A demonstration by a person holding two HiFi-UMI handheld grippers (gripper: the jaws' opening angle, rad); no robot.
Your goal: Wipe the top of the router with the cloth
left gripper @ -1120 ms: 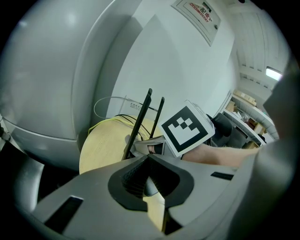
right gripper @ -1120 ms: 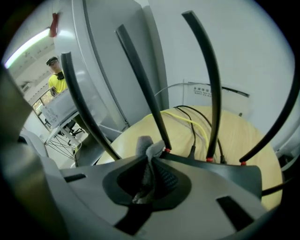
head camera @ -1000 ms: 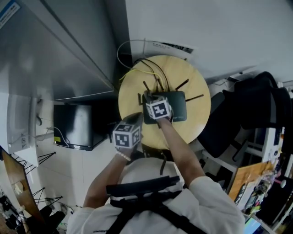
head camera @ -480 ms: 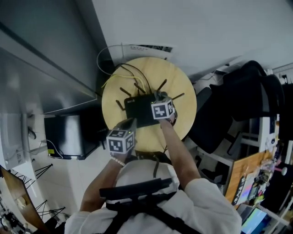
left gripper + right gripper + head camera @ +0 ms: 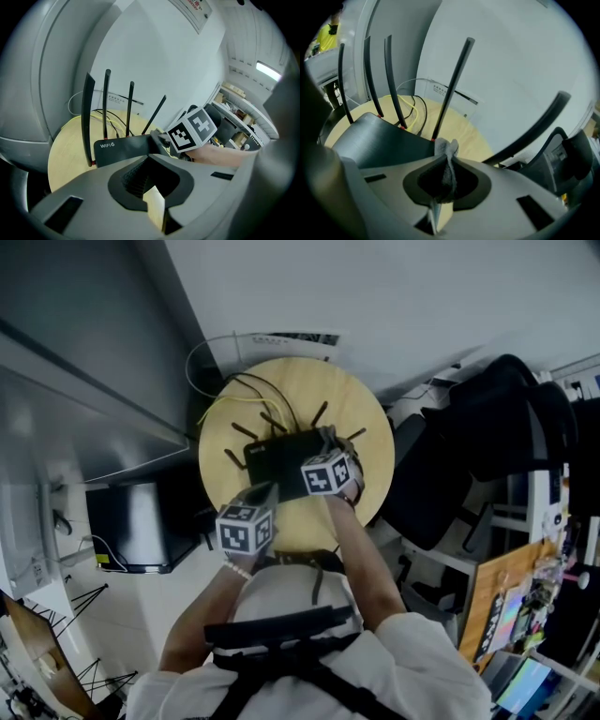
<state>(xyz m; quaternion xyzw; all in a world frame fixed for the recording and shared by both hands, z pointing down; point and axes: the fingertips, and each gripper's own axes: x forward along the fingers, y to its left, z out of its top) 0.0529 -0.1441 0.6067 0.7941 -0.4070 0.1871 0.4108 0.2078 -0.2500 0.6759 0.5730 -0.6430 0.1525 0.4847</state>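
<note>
Here, router [image 5: 279, 461] long-side crosswise, antennas [image 5: 319, 414] upright; right hand-held gripper [image 5: 444, 161] clamped on cloth [image 5: 449, 146], left hand-held gripper [image 5: 151, 159] closed, empty.

1. Head view: from above, facing steeply down on the round tabletop [image 5: 361, 442], far off.
2. Left gripper view: low, near, facing the router [image 5: 123, 146].
3. Right gripper view: closer still; all three share router and tabletop.

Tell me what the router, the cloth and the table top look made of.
Router: black plastic, probably; its top shows a fine brushed, matte grain.
Cloth: soft grey fabric, fuzzy and bunched into folds.
Table top: pale wood or wood-look laminate, smooth and evenly yellowish.
</note>
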